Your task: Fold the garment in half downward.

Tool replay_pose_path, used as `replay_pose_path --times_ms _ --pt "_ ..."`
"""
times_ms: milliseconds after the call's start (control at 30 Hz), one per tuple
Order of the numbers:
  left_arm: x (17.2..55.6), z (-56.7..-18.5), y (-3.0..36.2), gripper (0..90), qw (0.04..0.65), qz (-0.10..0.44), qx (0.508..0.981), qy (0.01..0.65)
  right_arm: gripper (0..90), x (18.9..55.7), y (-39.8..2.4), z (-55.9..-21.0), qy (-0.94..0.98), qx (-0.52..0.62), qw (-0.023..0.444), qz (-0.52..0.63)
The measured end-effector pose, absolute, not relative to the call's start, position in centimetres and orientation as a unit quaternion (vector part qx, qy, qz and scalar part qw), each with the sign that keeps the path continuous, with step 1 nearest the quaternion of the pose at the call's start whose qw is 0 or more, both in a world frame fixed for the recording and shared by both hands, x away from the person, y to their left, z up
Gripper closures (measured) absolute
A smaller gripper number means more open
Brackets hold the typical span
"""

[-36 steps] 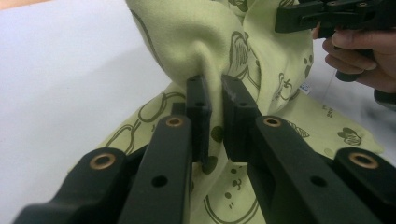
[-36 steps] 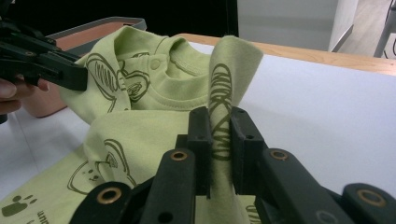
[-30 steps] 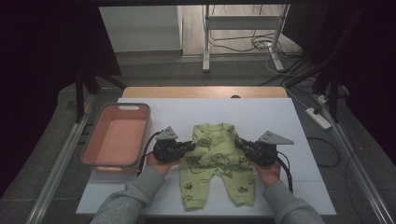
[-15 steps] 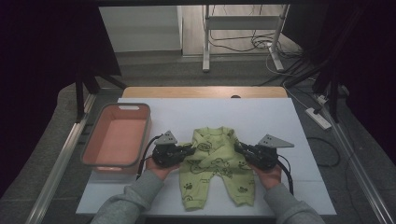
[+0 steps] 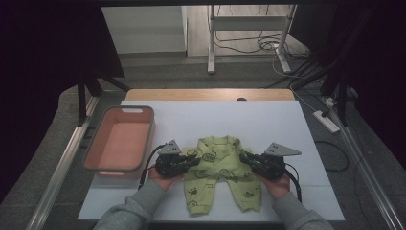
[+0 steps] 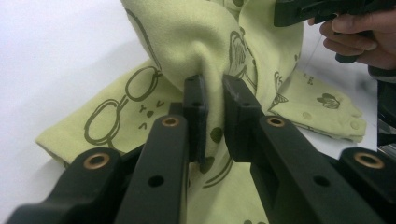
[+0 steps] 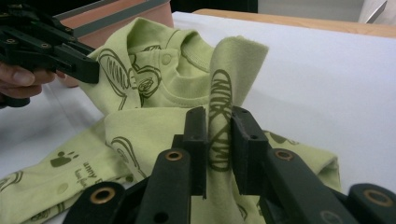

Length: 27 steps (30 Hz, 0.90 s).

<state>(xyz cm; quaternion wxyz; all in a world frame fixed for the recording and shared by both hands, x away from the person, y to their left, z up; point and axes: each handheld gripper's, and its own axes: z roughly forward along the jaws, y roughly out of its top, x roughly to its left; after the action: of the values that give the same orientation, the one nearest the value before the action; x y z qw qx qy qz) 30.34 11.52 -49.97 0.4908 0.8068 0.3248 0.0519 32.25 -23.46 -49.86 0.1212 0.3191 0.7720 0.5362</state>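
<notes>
High view: green baby suit pinched at both sleeves

Seen from above, lying flat near the front of the white surface [image 5: 287, 124]: a small baby suit [image 5: 218, 177] of soft yellow-green knit, printed with dark olive outline drawings, legs toward the person. Left of it, well apart, a salmon-pink plastic basin [image 5: 119, 143], rectangular with rounded corners and a grey rim. At the suit's left sleeve, the left gripper [image 5: 191, 160], black and angular, with a grey three-cornered plate on top; at the right sleeve, the right gripper [image 5: 244, 157], built the same.

Left gripper view: black matte fingers [image 6: 196, 100], flat-faced and blocky with brass-coloured rivets behind, set narrowly apart and pinching a raised ridge of the knit, gathered into soft creases; spectacle-shaped print on the sleeve beside them.

Right gripper view: fingers [image 7: 196, 126] likewise close together, gripping an upright fold of sleeve fabric marked with a ladder-like print; ribbed neckline and a snap button on the suit beyond, with the basin's rim behind.
</notes>
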Motion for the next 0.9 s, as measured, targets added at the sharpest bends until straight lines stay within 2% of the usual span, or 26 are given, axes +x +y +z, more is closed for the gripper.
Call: replay_pose_path --times_ms 900 --pt "29.8 -50.4 10.5 77.9 0.485 0.044 0.815 0.314 83.0 32.0 -24.6 -49.6 0.777 0.322 0.128 0.526"
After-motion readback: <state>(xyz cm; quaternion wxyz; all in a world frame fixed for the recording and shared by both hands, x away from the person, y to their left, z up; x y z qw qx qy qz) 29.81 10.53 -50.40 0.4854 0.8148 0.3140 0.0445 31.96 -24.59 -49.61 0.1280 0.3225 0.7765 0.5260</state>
